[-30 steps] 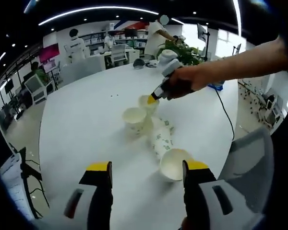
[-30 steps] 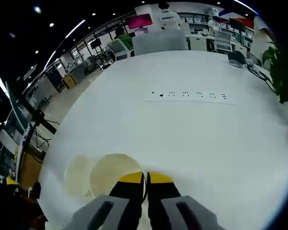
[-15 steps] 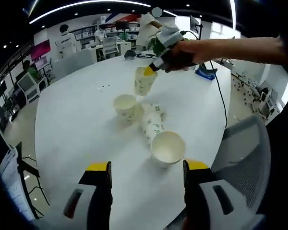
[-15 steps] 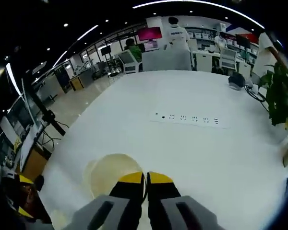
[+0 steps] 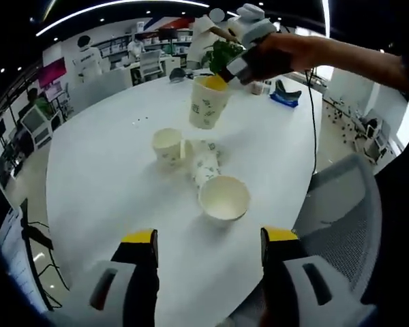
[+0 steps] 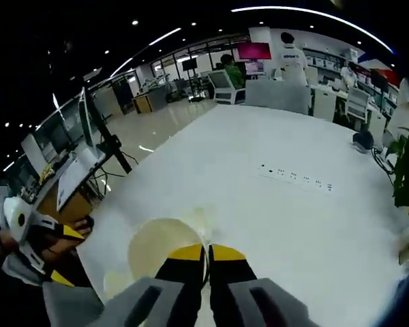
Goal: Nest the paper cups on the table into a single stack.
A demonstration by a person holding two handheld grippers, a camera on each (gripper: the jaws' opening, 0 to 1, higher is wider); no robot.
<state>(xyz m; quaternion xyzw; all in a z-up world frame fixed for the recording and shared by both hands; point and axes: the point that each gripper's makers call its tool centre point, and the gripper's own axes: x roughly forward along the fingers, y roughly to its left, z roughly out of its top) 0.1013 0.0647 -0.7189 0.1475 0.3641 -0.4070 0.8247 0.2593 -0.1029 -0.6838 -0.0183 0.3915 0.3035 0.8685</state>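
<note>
While one white paper cup with green print [image 5: 208, 103] hangs above the white round counter [image 5: 95, 184], pinched at its rim by the right gripper [image 5: 226, 73], a second cup [image 5: 167, 145] stands upright below and a nested stack [image 5: 215, 187] lies on its side beside it. The left gripper [image 5: 208, 238], jaws spread, holds nothing. From the right gripper view, the closed jaws clamp the cup rim [image 6: 165, 246].
</note>
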